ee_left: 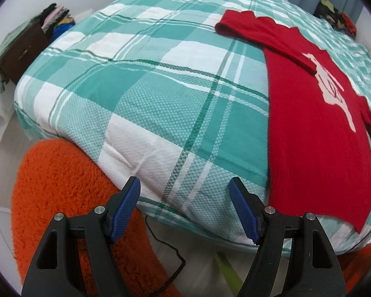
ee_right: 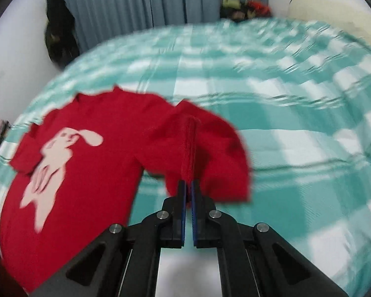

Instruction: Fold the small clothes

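Spread on a teal plaid bedspread, the red sweater lies left of the right gripper, clamped on its sleeve cuff, while the left gripper hangs agape, farther off.

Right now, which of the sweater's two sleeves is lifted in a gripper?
The sleeve pinched in the right gripper, raised off the bedspread. The other sleeve lies folded flat across the red sweater; the left gripper hangs open.
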Available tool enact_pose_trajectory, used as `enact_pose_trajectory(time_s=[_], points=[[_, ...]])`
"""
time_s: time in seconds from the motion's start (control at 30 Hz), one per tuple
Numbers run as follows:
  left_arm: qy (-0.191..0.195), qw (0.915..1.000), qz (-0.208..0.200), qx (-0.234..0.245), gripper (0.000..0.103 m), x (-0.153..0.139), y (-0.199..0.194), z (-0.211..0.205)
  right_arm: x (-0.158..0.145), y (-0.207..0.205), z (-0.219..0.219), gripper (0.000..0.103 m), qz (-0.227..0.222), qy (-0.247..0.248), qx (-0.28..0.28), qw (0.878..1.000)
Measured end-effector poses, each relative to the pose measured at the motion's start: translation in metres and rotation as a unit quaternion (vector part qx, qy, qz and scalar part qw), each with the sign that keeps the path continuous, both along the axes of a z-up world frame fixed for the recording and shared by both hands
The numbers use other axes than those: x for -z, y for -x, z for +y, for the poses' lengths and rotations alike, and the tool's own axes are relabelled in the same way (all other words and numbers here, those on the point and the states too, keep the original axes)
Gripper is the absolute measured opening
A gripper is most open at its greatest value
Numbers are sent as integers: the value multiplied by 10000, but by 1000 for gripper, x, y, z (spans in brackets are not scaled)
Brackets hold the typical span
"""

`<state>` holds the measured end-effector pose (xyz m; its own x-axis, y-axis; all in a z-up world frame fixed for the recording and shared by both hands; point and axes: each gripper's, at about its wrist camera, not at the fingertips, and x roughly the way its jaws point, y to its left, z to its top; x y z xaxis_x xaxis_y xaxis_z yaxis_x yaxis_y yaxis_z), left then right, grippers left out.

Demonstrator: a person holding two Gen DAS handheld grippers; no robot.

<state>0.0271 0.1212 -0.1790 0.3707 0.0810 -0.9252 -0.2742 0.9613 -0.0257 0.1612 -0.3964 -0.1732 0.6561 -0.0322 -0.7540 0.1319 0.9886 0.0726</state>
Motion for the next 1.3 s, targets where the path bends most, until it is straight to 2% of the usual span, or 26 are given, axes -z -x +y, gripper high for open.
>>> enact_pose_trajectory(time_s=[0.07, 0.1, 0.17, 0.2, 0.27, 0.33, 0.37, 0.4, 0.5, 0.53, 0.6, 0.63, 0.67, 0.7, 0.8, 0.87, 0.93, 1.0, 1.03, 1.07, 1.1, 1.17, 1.2, 1.23, 1.3], points=[[45, 10000, 52, -10, 76, 2, 0, 0, 2, 51, -19, 6, -10, 43, 278, 9996], [49, 10000, 67, -1, 76, 3, -1, -1, 9, 69, -27, 14, 119, -24, 441, 9990], [14, 10000, 63, 23, 76, 4, -1, -2, 33, 108, -47, 23, 656, -481, 841, 9931], [-9, 10000, 56, 33, 76, 3, 0, -2, 40, 121, -55, 23, 765, -712, 981, 9897], [-42, 10000, 47, 30, 76, 3, 1, -3, 38, 147, -69, 24, 596, -1211, 1276, 9826], [-47, 10000, 44, -8, 76, 3, 2, -2, 22, 151, -79, 40, 218, -1562, 1355, 9782], [-36, 10000, 55, -32, 76, 4, 1, -2, 17, 149, -84, 70, 74, -1842, 1358, 9734], [-25, 10000, 66, -54, 76, 5, 1, -2, 16, 146, -88, 78, -20, -2117, 1377, 9676], [-17, 10000, 38, -91, 76, 3, 2, -1, 30, 143, -108, 78, -227, -3137, 1862, 9308], [-17, 9999, 19, -103, 76, 2, 3, 0, 46, 145, -116, 77, -211, -3678, 2169, 9040], [10, 9999, 1, -145, 76, 1, 5, 3, 71, 157, -127, 66, -299, -4626, 2638, 8459], [34, 9998, 17, -172, 76, 2, 5, 4, 81, 161, -130, 65, -375, -4948, 2767, 8229], [70, 9998, 59, -203, 76, 4, 4, 6, 85, 162, -132, 65, -416, -5071, 2799, 8141], [85, 9997, 91, -213, 76, 6, 4, 6, 86, 158, -133, 65, -401, -5123, 2763, 8122], [27, 9997, 132, -185, 76, 8, 1, 3, 89, 134, -132, 65, -36, -5045, 2505, 8263], [-25, 9998, 152, -134, 77, 9, 0, -1, 94, 120, -135, 64, 57, -5051, 2506, 8259], [-59, 9998, 170, -110, 78, 10, 0, -2, 100, 111, -135, 64, -26, -5044, 2541, 8252], [-49, 9998, 182, -103, 78, 10, 0, -2, 103, 104, -131, 64, -115, -4967, 2536, 8300], [-32, 9998, 185, -107, 79, 10, 0, -1, 100, 100, -128, 58, -171, -4857, 2465, 8385], [-23, 9998, 190, -108, 79, 10, 0, 0, 98, 99, -127, 22, -186, -4722, 2416, 8475], [-10, 9997, 204, -109, 79, 10, 0, 0, 96, 99, -128, 6, -180, -4610, 2406, 8540], [-12, 9997, 207, -96, 79, 10, 1, 0, 87, 105, -138, 6, -365, -4698, 2505, 8457], [-14, 9997, 208, -94, 79, 10, 1, 0, 74, 109, -148, 6, -553, -4635, 2554, 8467], [-16, 9997, 209, -100, 79, 9, 1, 1, 65, 111, -157, 6, -674, -4558, 2542, 8504], [-8, 9997, 220, -121, 79, 10, 0, 1, 37, 112, -183, 6, -818, -4208, 2423, 8704]])
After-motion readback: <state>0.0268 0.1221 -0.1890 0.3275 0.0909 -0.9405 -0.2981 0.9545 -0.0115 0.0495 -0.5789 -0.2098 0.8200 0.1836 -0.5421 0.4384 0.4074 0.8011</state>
